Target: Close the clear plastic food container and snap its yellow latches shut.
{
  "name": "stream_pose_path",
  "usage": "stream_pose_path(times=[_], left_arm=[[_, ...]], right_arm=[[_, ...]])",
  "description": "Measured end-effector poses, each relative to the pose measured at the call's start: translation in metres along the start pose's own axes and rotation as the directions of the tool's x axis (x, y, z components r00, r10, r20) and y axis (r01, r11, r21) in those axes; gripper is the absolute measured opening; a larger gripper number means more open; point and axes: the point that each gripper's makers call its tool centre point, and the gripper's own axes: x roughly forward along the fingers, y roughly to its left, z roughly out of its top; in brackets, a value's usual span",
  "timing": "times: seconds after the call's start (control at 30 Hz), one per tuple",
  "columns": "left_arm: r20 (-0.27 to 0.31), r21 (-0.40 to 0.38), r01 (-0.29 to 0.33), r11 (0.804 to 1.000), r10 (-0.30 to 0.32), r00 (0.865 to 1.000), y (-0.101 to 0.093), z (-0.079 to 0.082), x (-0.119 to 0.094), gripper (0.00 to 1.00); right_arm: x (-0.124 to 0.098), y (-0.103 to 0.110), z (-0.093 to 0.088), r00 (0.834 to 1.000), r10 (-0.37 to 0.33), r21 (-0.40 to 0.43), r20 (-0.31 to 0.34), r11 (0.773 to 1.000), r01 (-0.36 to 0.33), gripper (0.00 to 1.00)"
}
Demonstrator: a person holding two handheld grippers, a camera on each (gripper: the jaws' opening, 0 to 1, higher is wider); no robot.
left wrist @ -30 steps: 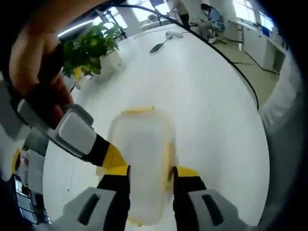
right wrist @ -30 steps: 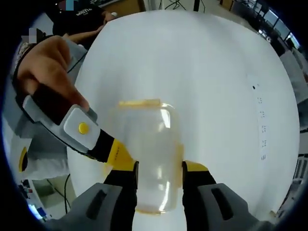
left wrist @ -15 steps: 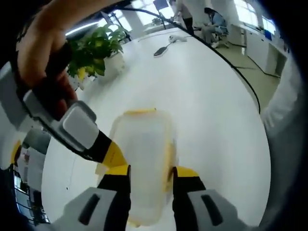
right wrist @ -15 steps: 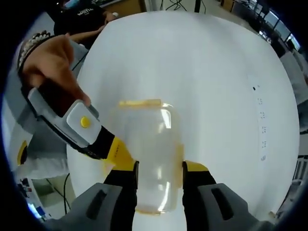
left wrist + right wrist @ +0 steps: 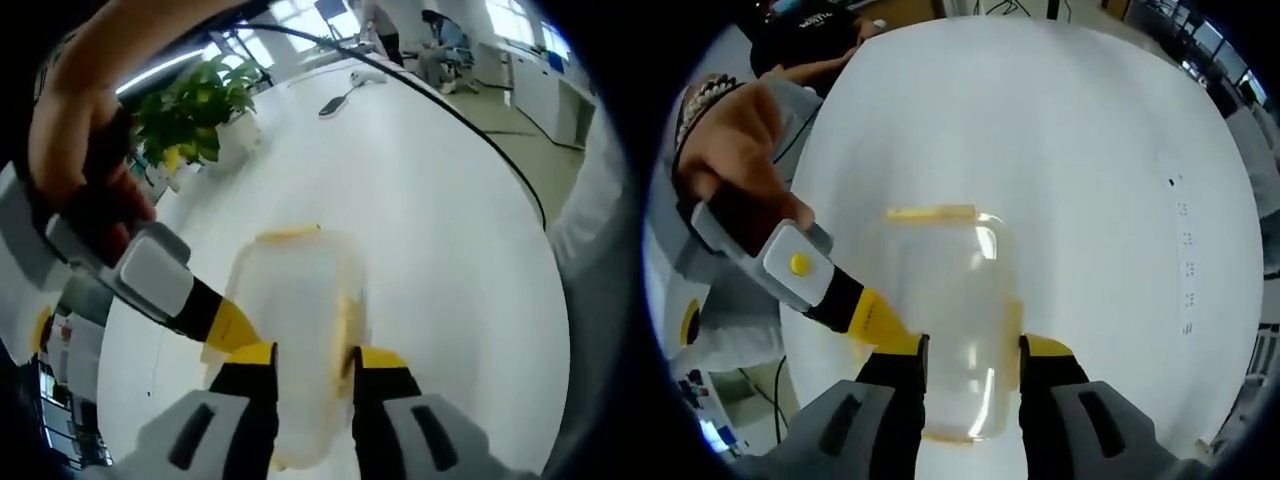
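Little has shifted vs a sec ago: in the right gripper view my left gripper (image 5: pixel 868 318) has dropped a bit lower beside the box, and in the left gripper view the right gripper (image 5: pixel 228 330) sits about as before; box hasn't budged. Container (image 5: pixel 945 320) lies on the white table (image 5: pixel 1090 150), lid on, long axis running straight away from both tongs, near end between the jaws, far end w/ a yellow latch (image 5: pixel 930 212) pointing off toward open table. Right gripper (image 5: pixel 970 362) straddles the box at its near half, jaws set about box-width, touching or nearly touching the side walls; can't tell if it's truly clamping. Left gripper (image 5: pixel 305 368) reads the same in its own view: jaws narrow, either side of the container (image 5: pixel 295 330), grip force unclear. Odd thing, each view shows the other tool coming in from the left w/ its yellow tip at the box's left side latch (image 5: pixel 862 340). Whichever it is, I'd judge the side latches are next, pressed inward across the short axis, so whichever tip is already at the left edge is the nearer one. Room: lots of bare table to the right and far side; plant (image 5: pixel 190 100) is well apart at far left, table edge (image 5: pixel 500 160) far off right. Risk: light box sliding when pushed from one side only.
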Motion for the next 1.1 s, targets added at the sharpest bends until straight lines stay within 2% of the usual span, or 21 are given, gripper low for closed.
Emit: stream_pose_path(times=[0.2,0.37,0.47,0.5,0.53,0.6,0.8,1.0,1.1], left_arm=[[-0.003,0.007,-0.007,1.000,0.007,1.000,0.001,0.000,0.000,0.21],[-0.002,0.041,-0.031,0.999,0.031,1.000,-0.001,0.001,0.002,0.20],[-0.009,0.042,-0.041,0.998,0.041,0.999,0.000,0.001,0.003,0.19],[-0.033,0.069,-0.106,0.992,0.109,0.994,0.010,-0.003,0.000,0.18],[-0.019,0.055,-0.074,0.996,0.075,0.997,0.003,0.000,0.005,0.18],[-0.011,0.032,-0.064,0.997,0.064,0.998,0.003,-0.002,-0.001,0.18],[-0.016,0.041,-0.047,0.998,0.048,0.999,0.002,-0.002,-0.001,0.19],[-0.007,0.057,-0.052,0.997,0.052,0.999,0.001,-0.002,0.001,0.20],[0.002,0.051,-0.052,0.997,0.052,0.999,0.001,-0.002,0.001,0.20]], right_arm=[[0.000,-0.003,0.001,1.000,0.005,0.007,0.000,1.000,-0.005,0.33],[0.000,-0.003,0.001,1.000,0.005,0.012,-0.013,1.000,-0.005,0.33],[0.000,-0.003,0.000,1.000,0.012,0.017,0.007,1.000,-0.012,0.33],[0.001,-0.003,0.000,1.000,0.014,0.021,0.013,1.000,-0.014,0.33],[0.001,-0.004,0.000,1.000,0.018,0.025,0.019,1.000,-0.018,0.33],[0.001,-0.004,0.001,1.000,0.020,0.028,0.023,0.999,-0.021,0.33],[0.002,-0.005,0.001,0.999,0.036,0.020,0.012,0.999,-0.036,0.33],[0.005,-0.007,-0.001,0.991,0.135,0.026,0.008,0.991,-0.135,0.33],[0.005,-0.007,-0.001,0.985,0.170,0.019,0.036,0.985,-0.171,0.32]])
